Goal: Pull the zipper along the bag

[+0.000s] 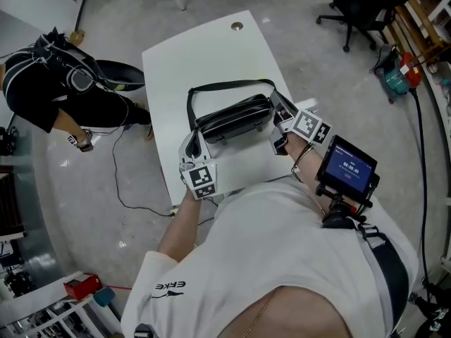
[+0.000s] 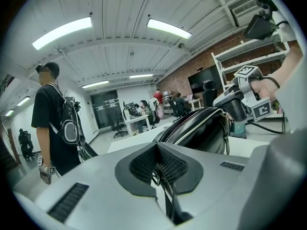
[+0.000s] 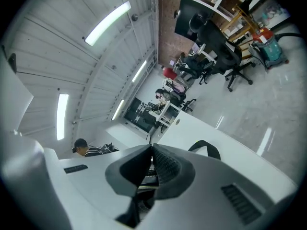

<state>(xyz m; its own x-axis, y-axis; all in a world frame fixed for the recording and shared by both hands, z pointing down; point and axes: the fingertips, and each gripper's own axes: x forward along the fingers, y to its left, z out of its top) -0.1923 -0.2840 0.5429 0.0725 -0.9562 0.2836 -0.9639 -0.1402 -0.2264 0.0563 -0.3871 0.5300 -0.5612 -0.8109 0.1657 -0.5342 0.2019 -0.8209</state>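
A black bag [image 1: 236, 118] with a long strap [image 1: 225, 86] lies across the white table [image 1: 211, 48]. My left gripper [image 1: 196, 138] is at the bag's left end. In the left gripper view this gripper [image 2: 157, 152] is shut on the strap's ring end, and the bag [image 2: 201, 128] with its zipper line stretches away beyond it. My right gripper [image 1: 278, 122] is at the bag's right end and also shows as the right gripper [image 2: 235, 107] past the bag. In its own view the right gripper [image 3: 151, 152] is shut, with a zipper part pinched between its pads. The strap [image 3: 206, 147] loops behind.
A person in black [image 1: 49, 90] stands on the floor left of the table. An office chair [image 1: 352, 5] and a teal machine [image 1: 398, 76] stand at the back right. A cable [image 1: 130, 189] trails on the floor. A small screen [image 1: 347, 167] rides on the right forearm.
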